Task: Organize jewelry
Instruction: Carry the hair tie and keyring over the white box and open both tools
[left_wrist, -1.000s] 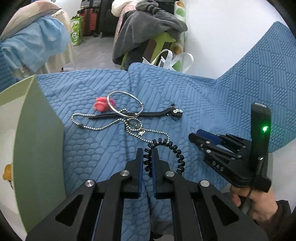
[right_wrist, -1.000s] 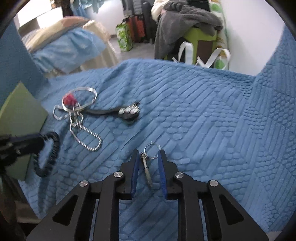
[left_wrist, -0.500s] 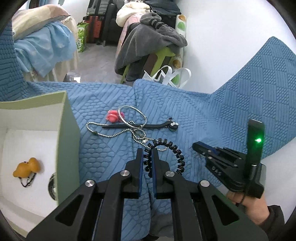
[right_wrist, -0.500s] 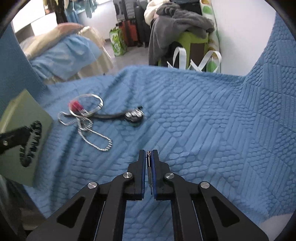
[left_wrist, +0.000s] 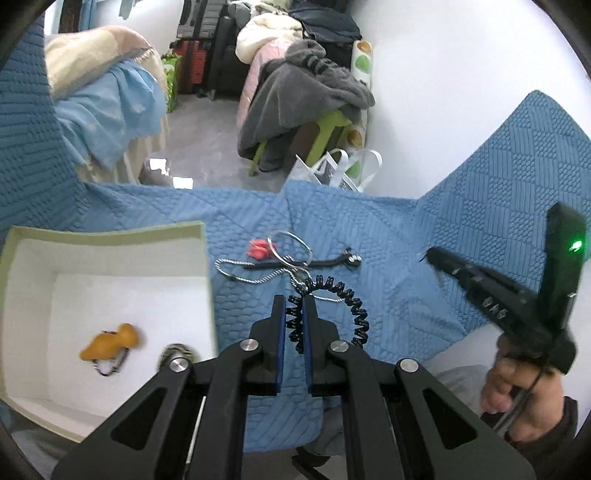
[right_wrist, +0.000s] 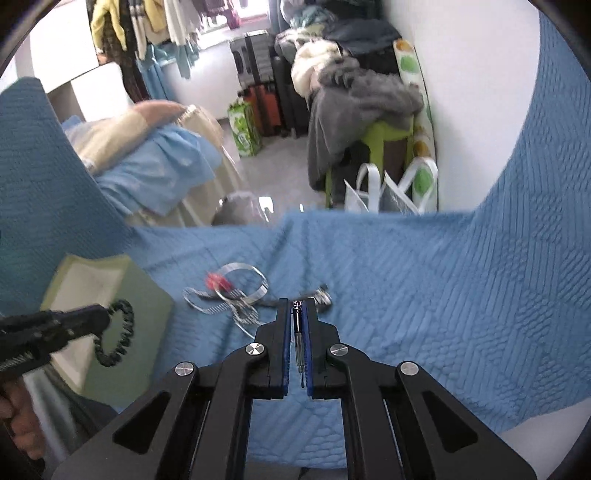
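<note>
My left gripper (left_wrist: 294, 308) is shut on a black coiled bracelet (left_wrist: 354, 314) and holds it above the blue quilt, right of the open green box (left_wrist: 110, 236). The bracelet also shows in the right wrist view (right_wrist: 116, 332), hanging from the left gripper (right_wrist: 105, 315). My right gripper (right_wrist: 296, 314) is shut on a small metal pendant (right_wrist: 298, 336), lifted off the quilt; it shows in the left wrist view (left_wrist: 428, 253). A silver bangle (left_wrist: 290, 247), a ball chain (left_wrist: 243, 269), a pink piece (left_wrist: 258, 249) and a black strap (left_wrist: 325, 261) lie on the quilt.
The box holds an orange charm (left_wrist: 110, 341) and a round dark item (left_wrist: 177, 356). The blue quilt (right_wrist: 424, 288) ends at a front edge near me. Beyond it are a bed (right_wrist: 147, 162), a clothes-piled green stool (right_wrist: 384, 133) and white bags (right_wrist: 388, 188).
Both grippers have risen and pulled back from the quilt. The right gripper closed on the pendant and lifted it. The left gripper carried the bracelet up, and the box interior came into view.
</note>
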